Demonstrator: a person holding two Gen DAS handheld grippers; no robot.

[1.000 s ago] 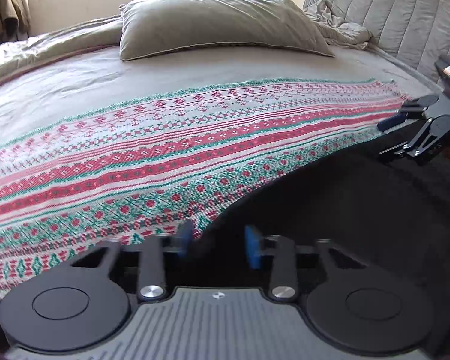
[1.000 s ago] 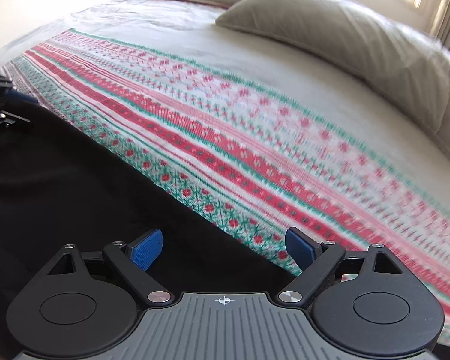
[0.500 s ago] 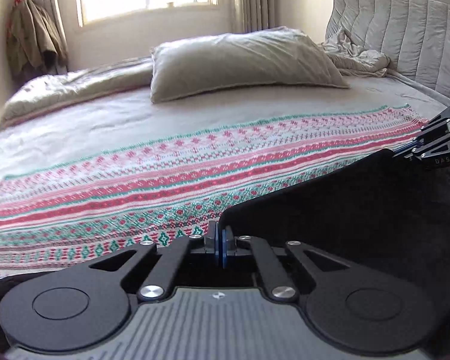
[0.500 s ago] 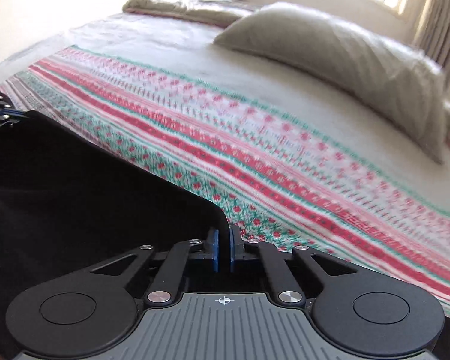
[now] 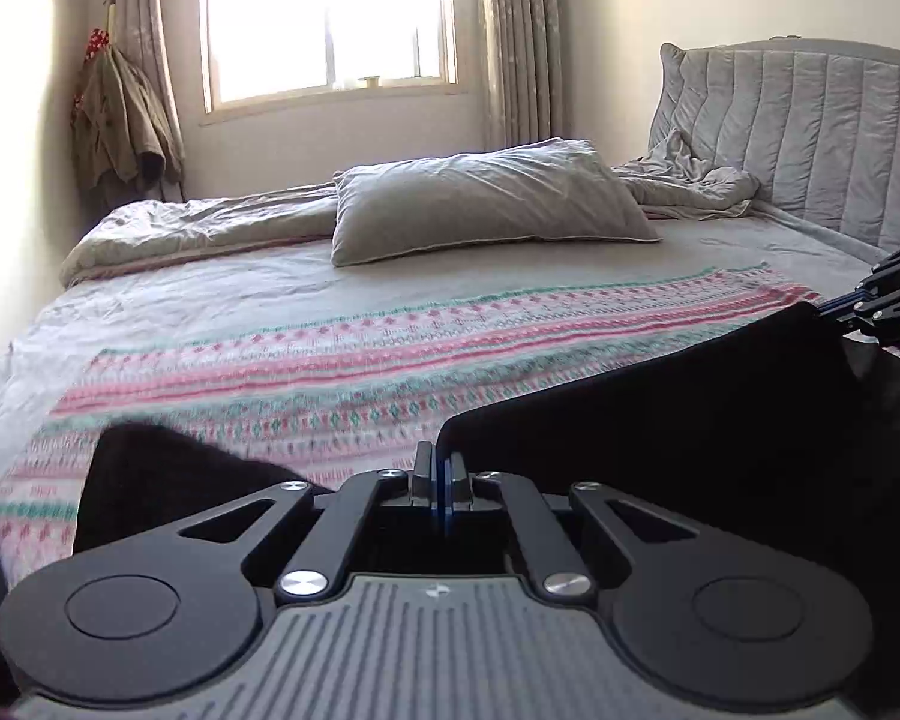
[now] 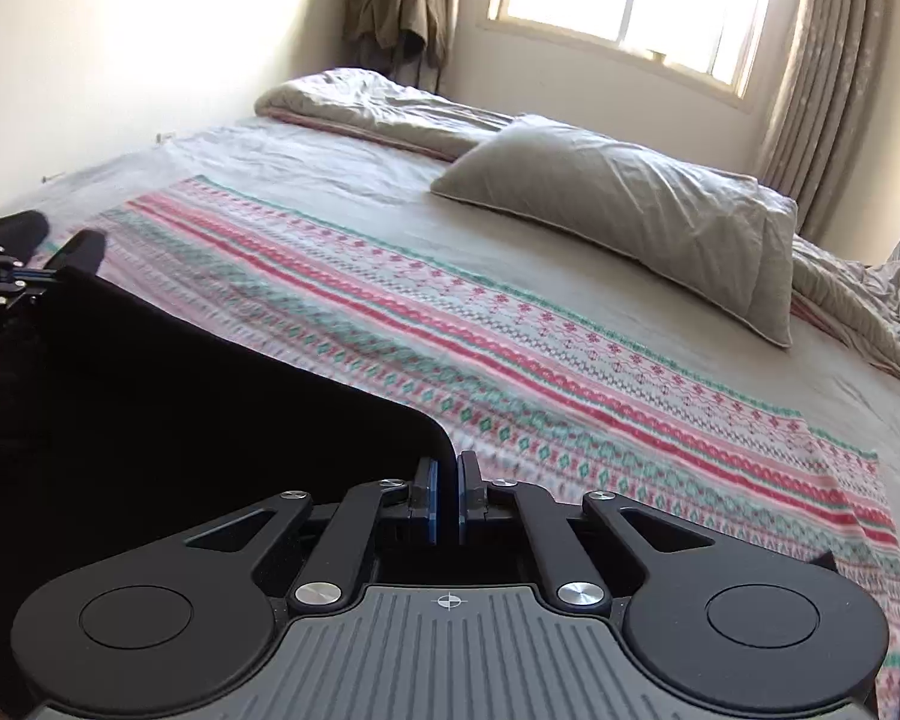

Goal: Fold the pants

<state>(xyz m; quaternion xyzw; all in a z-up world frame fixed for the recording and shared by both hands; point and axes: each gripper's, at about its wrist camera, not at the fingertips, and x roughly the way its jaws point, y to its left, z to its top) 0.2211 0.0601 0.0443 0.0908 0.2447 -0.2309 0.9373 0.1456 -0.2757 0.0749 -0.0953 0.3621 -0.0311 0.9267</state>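
Black pants (image 5: 660, 420) hang stretched between my two grippers above a bed. My left gripper (image 5: 439, 480) is shut on one corner of the pants' edge. My right gripper (image 6: 447, 492) is shut on the other corner, and the black pants (image 6: 180, 408) fill the left of the right wrist view. The right gripper (image 5: 858, 306) shows at the far right of the left wrist view; the left gripper (image 6: 36, 279) shows at the far left of the right wrist view. A lower part of the pants (image 5: 168, 486) hangs at the lower left.
A striped red, green and white blanket (image 5: 390, 354) covers the near part of the bed. A grey pillow (image 5: 486, 204) and a rumpled duvet (image 5: 198, 228) lie beyond it. A padded headboard (image 5: 810, 138) stands at the right, a window (image 5: 330, 18) behind.
Both grippers closed on the pants' edge, then lifted it off the bed. The pants now hang taut between them, and the views tilted up toward the window.
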